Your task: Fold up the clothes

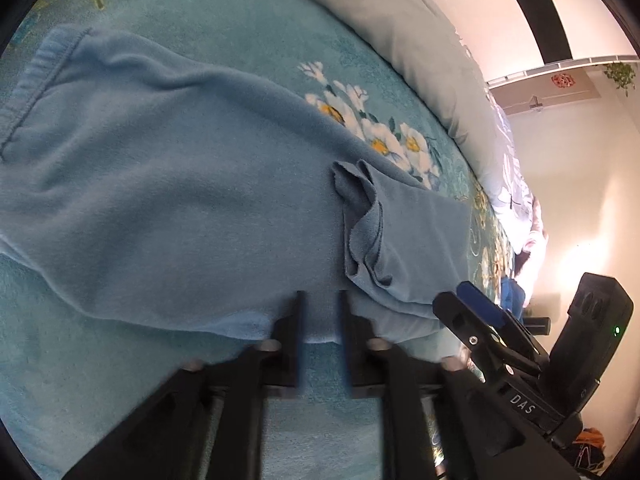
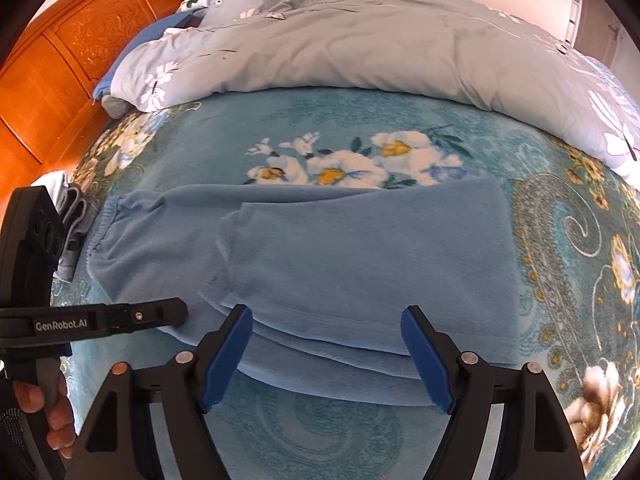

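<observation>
A pair of light blue fleece trousers (image 2: 320, 248) lies folded flat on the teal flowered blanket (image 2: 344, 120), waistband to the left. In the left wrist view the trousers (image 1: 180, 184) fill the middle, with the two crumpled leg ends (image 1: 364, 220) lying on top. My left gripper (image 1: 320, 316) hovers at the garment's near edge, its blurred jaws apart with only a narrow gap and no cloth pinched between them. My right gripper (image 2: 328, 320) stands wide open over the near folded edge, blue pads clear of the fabric. A hand (image 2: 44, 408) holds the left gripper's handle.
A pale blue flowered quilt (image 2: 360, 40) is bunched along the far side of the bed. An orange wooden headboard (image 2: 60, 60) stands at the left. A small pile of grey clothes (image 2: 74, 216) lies beside the waistband. A white wall (image 1: 560, 200) lies beyond the bed.
</observation>
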